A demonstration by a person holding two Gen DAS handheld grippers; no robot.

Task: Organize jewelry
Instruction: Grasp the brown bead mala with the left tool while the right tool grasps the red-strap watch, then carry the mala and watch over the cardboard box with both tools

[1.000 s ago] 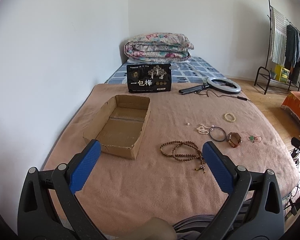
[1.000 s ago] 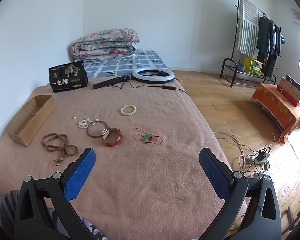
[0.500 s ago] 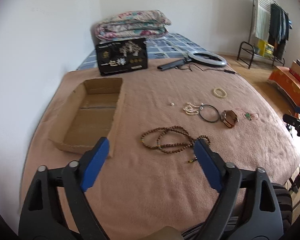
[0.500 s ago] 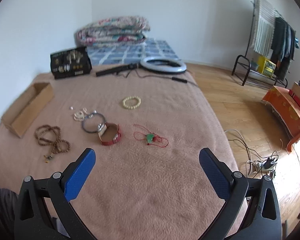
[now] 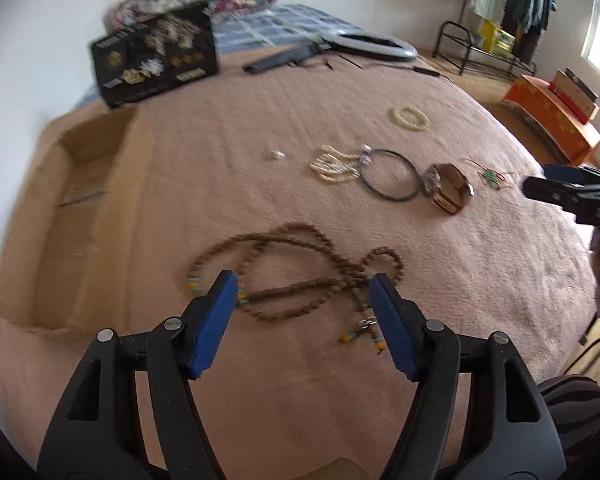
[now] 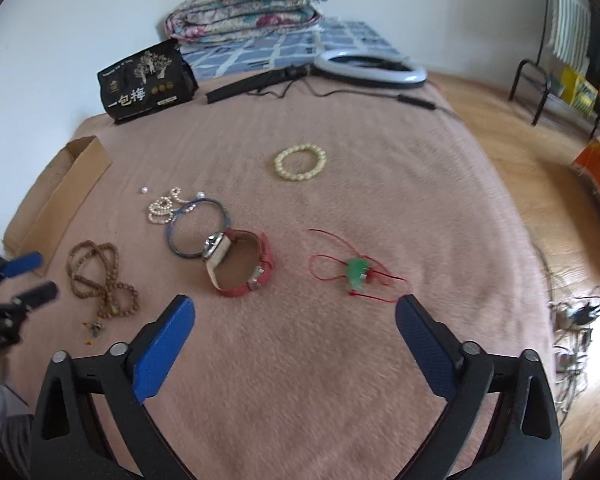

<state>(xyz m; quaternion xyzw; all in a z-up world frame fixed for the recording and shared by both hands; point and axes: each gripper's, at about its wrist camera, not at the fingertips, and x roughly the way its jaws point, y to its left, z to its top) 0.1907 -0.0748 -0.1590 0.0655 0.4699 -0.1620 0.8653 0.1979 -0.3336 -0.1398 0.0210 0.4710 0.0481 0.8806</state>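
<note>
A long brown bead necklace (image 5: 300, 272) lies tangled on the pink blanket. My left gripper (image 5: 303, 280) hangs just above it, jaws closing, pads either side of the strands and not pressing them. A shallow cardboard box (image 5: 80, 216) sits to its left. My right gripper (image 6: 294, 304) is wide, jaws closing slightly, nothing between them. Just beyond it lie a red-strap watch (image 6: 240, 264) and a green pendant on red cord (image 6: 358, 272). Farther back are a dark bangle (image 6: 198, 226), a pearl strand (image 6: 164, 208) and a cream bead bracelet (image 6: 300, 162).
A black printed packet (image 6: 148, 80), a ring light (image 6: 370, 68) with its cable, and a folded quilt (image 6: 244, 4) sit at the bed's far end. The bed drops off on the right to a wooden floor with cables (image 6: 572, 312).
Both grippers have come down and forward towards the jewelry. The left one now hangs over the brown necklace with narrower jaws. The right one's jaws have narrowed a little.
</note>
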